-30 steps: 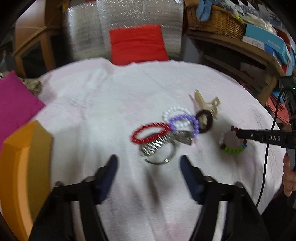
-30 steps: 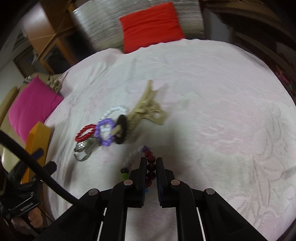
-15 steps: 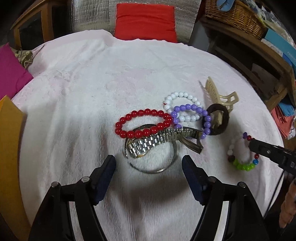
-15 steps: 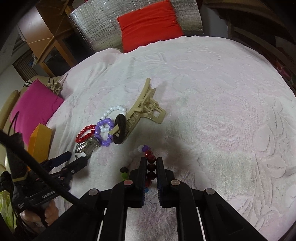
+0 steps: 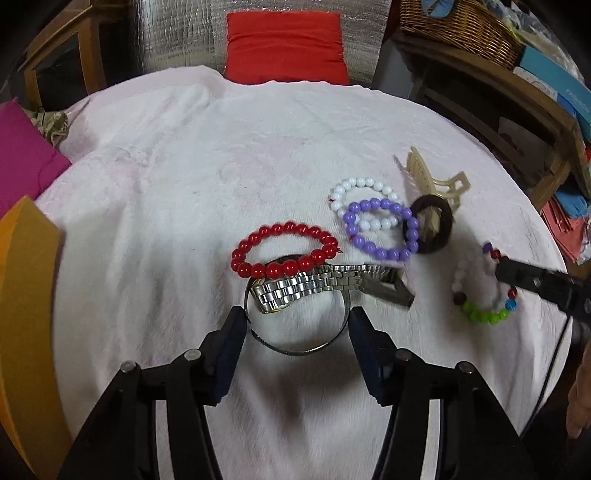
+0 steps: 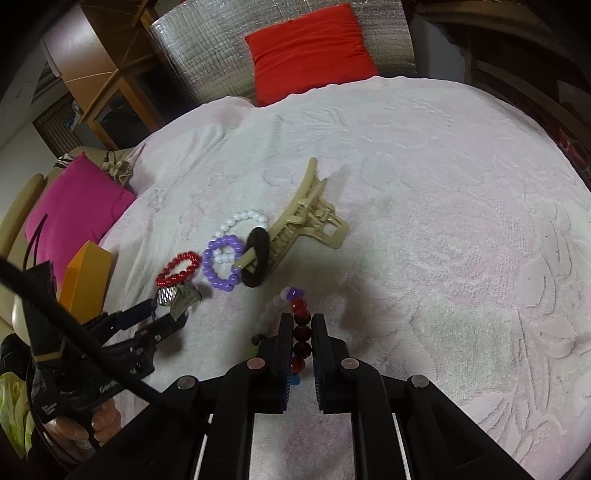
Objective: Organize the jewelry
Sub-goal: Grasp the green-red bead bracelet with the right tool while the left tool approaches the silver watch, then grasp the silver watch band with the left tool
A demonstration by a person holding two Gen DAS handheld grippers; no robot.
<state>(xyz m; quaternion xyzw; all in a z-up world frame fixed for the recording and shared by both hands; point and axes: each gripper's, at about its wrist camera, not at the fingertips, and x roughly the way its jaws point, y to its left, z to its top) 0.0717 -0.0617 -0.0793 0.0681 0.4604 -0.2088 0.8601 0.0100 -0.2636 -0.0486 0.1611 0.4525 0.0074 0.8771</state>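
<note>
A pile of jewelry lies on the pink-white cloth [image 5: 177, 192]. A red bead bracelet [image 5: 284, 255] rests on a silver watch band [image 5: 314, 284] and a thin metal bangle [image 5: 295, 343]. A white bead bracelet [image 5: 364, 184], a purple bead bracelet [image 5: 380, 229], a dark hair tie [image 5: 430, 229] and a beige claw clip [image 5: 436, 181] lie to the right. My left gripper [image 5: 297, 321] is open, its fingers on either side of the bangle. My right gripper [image 6: 300, 325] is shut on a multicolored bead bracelet [image 6: 299, 325], which also shows in the left wrist view [image 5: 480, 314].
An orange box [image 5: 26, 302] stands at the left cloth edge, with a magenta cushion [image 5: 22, 162] behind it. A red cushion [image 5: 284, 48] on a silver-covered seat is at the back. A wicker basket [image 5: 461, 29] and shelves stand at the right.
My left gripper has moved forward and down over the pile, so its open fingers now flank the metal bangle. The right gripper stays shut on the multicolored bracelet.
</note>
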